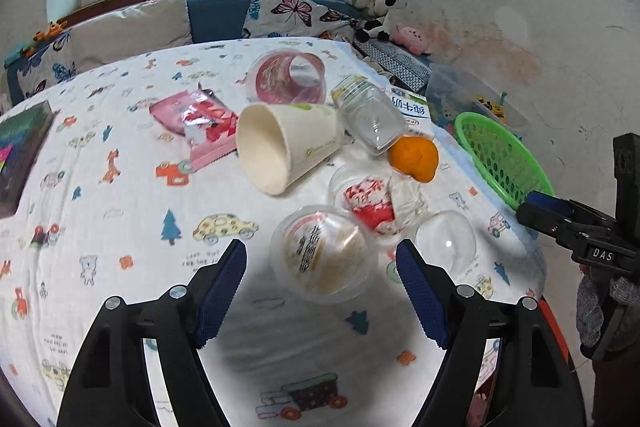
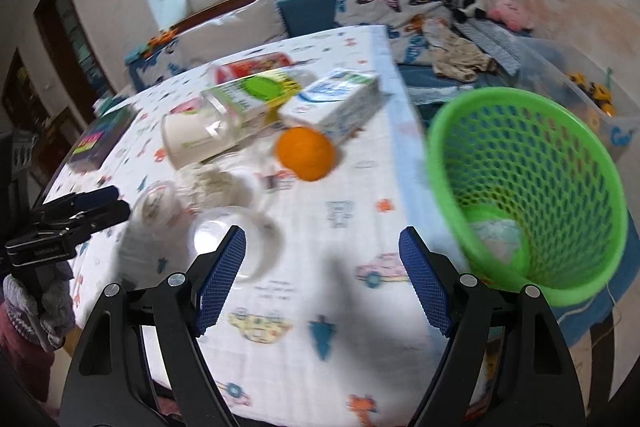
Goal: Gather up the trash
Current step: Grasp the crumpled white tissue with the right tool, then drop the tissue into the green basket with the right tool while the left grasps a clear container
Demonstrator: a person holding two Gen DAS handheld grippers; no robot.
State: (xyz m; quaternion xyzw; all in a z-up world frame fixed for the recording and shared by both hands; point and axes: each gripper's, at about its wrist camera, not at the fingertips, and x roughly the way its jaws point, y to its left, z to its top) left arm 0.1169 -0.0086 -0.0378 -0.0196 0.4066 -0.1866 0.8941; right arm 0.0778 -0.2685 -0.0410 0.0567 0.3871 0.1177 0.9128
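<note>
Trash lies piled on the printed tablecloth [image 1: 100, 227]. My left gripper [image 1: 320, 287] is open, and a clear labelled cup [image 1: 320, 255] lies on its side just ahead of its tips, untouched. Beyond are a clear dome lid [image 1: 446, 243], a crumpled red wrapper in a clear cup [image 1: 372, 203], a paper cup [image 1: 280, 147], orange peel [image 1: 414, 157], a clear jar [image 1: 370, 115] and a pink wrapper [image 1: 200, 123]. My right gripper [image 2: 322, 275] hangs open over bare cloth, left of the green basket [image 2: 528, 203]. The orange peel [image 2: 306, 153] and milk carton [image 2: 332, 103] lie ahead of it.
A dark book [image 1: 20, 155] lies at the table's far left edge. A red-lined round tub [image 1: 288, 75] sits at the back. Behind the table runs a blue sofa with cushions [image 1: 132, 27] and plush toys [image 1: 380, 15]. Something pale lies in the basket bottom [image 2: 496, 231].
</note>
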